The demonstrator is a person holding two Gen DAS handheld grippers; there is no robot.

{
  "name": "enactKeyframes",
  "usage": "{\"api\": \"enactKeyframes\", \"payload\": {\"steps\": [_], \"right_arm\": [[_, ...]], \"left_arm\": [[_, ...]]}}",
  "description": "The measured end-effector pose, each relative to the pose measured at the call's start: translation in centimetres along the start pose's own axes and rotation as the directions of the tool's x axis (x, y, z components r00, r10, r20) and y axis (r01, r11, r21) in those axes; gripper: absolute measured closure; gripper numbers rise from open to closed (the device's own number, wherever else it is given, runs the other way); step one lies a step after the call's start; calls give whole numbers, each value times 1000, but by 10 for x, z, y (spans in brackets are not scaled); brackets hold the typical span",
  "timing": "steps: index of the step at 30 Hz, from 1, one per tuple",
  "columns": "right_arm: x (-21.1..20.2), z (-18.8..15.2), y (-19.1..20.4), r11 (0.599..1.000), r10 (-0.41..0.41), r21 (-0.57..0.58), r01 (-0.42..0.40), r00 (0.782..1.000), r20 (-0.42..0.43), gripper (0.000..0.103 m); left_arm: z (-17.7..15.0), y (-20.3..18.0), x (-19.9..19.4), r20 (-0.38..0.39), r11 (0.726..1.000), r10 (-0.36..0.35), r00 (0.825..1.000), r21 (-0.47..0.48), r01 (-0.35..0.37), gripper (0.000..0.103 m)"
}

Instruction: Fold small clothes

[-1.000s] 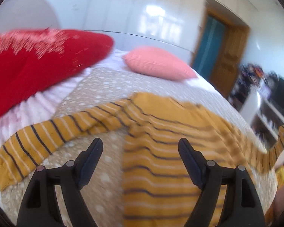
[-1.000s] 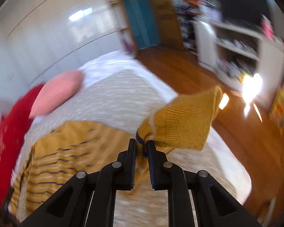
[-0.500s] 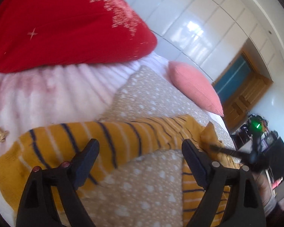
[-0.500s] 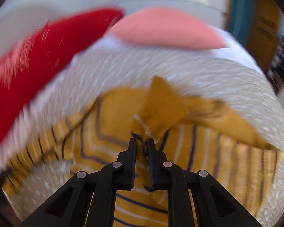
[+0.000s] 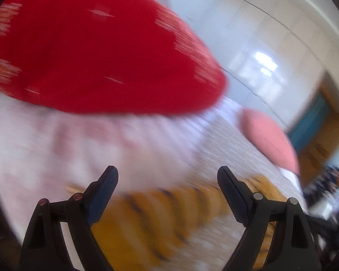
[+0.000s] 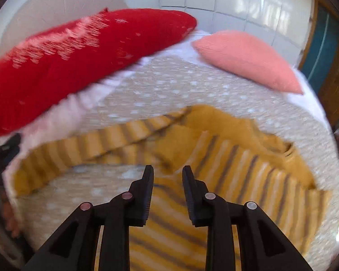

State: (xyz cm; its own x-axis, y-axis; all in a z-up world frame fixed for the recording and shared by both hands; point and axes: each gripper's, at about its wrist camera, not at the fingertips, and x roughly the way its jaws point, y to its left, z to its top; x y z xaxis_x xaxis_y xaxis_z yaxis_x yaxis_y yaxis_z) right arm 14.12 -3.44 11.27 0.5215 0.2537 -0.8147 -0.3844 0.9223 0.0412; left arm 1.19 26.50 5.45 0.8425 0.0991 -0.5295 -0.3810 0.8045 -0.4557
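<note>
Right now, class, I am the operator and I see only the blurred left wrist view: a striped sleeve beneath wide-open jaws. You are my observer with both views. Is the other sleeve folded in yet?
Observer: Yes. The other sleeve lies folded across the body of the yellow striped sweater.
Operator: Is the right gripper gripping it?
Observer: No. The right gripper has just been opening; its jaws stand apart and pinch nothing, with the cuff just beyond their tips.
Operator: How does my sleeve lie?
Observer: The outstretched sleeve runs flat from the shoulder towards the side of the dotted bedspread, not yet folded.
</note>
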Motion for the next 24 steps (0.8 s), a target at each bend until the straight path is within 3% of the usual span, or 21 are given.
{"api": "enactKeyframes", "payload": {"steps": [2, 5, 8, 14, 16, 19, 21, 22, 24], "right_arm": [[-1, -5, 32, 996, 61, -62, -61, 998, -12, 51], [7, -19, 92, 970, 129, -197, -139, 990, -61, 46], [25, -29, 135, 946, 220, -215, -244, 967, -130, 45], [74, -35, 181, 926, 344, -91, -367, 917, -202, 45], [97, -36, 189, 929, 358, -7, -371, 902, -239, 42], [111, -33, 195, 934, 356, 77, -348, 915, -191, 24], [115, -30, 204, 947, 320, 71, -312, 929, -184, 22], [115, -31, 210, 954, 299, 54, -294, 936, -183, 25], [113, -29, 217, 965, 254, -23, -261, 952, -173, 59]], "left_arm": [[8, 24, -6, 39, 991, 119, 992, -62, -116, 14], [16, 60, -14, 59, 946, 291, 955, -169, -277, 14], [17, 88, -22, 61, 889, 402, 913, -263, -374, 14], [16, 123, -28, 20, 859, 411, 911, -342, -380, 14], [15, 131, -32, 22, 853, 413, 911, -358, -378, 14], [15, 134, -30, 7, 851, 404, 915, -370, -373, 14], [16, 129, -20, -2, 854, 395, 919, -368, -368, 14], [16, 127, -18, -5, 859, 388, 922, -360, -363, 14], [16, 119, -16, -3, 869, 376, 927, -344, -354, 14]]}}
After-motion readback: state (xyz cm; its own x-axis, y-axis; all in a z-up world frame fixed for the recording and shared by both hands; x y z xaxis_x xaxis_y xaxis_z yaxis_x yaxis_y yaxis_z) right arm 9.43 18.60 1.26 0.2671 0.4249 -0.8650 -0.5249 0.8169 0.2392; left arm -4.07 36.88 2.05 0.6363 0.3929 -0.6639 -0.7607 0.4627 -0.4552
